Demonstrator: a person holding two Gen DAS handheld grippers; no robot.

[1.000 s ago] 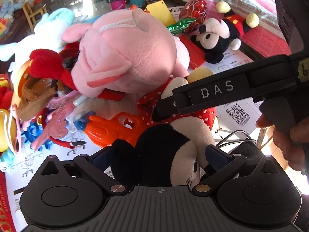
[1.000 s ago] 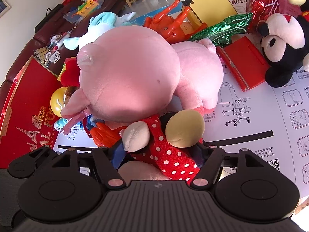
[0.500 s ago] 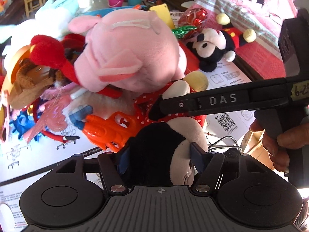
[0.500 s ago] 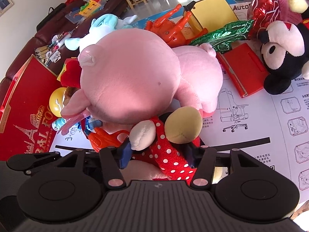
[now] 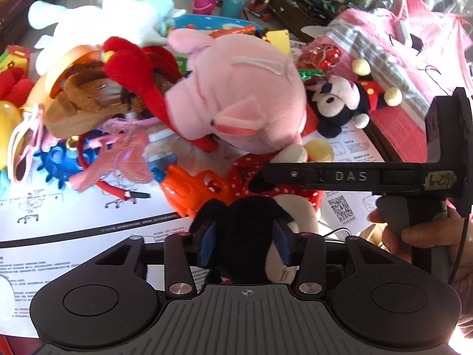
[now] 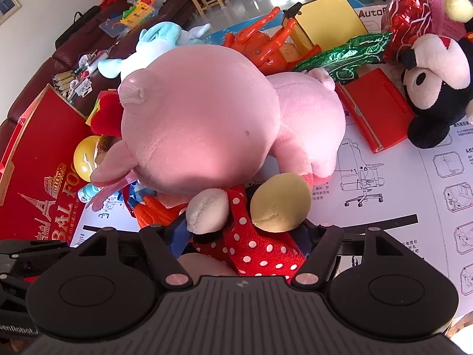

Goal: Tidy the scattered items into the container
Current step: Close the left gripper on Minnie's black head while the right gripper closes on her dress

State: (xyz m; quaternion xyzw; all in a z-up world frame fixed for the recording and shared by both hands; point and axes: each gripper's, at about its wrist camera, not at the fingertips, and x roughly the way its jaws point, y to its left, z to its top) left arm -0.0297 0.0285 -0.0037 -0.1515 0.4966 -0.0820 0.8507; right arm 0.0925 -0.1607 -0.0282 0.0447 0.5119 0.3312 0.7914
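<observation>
Both grippers hold one Minnie Mouse plush (image 5: 283,204). My left gripper (image 5: 244,241) is shut on its black head. My right gripper (image 6: 245,236) is shut on its red polka-dot dress (image 6: 260,248), with a yellow shoe (image 6: 280,204) and a pale hand (image 6: 207,210) sticking out ahead. The right gripper also shows in the left wrist view (image 5: 257,182), reaching in from the right. A big pink pig plush (image 6: 207,127) lies just beyond, also in the left wrist view (image 5: 245,94). A red box (image 6: 38,159) sits at the left.
Toys crowd a white instruction sheet (image 6: 414,195): an orange toy gun (image 5: 192,189), a Mickey plush (image 6: 434,88), a red case (image 6: 378,109), a yellow box (image 6: 325,23), a foil balloon (image 6: 408,20), a brown plush (image 5: 82,103), a white plush (image 5: 97,26).
The left gripper's fingers have closed in on the plush's black head. The left view has swung left and back a little. The right gripper has kept its hold on the dress.
</observation>
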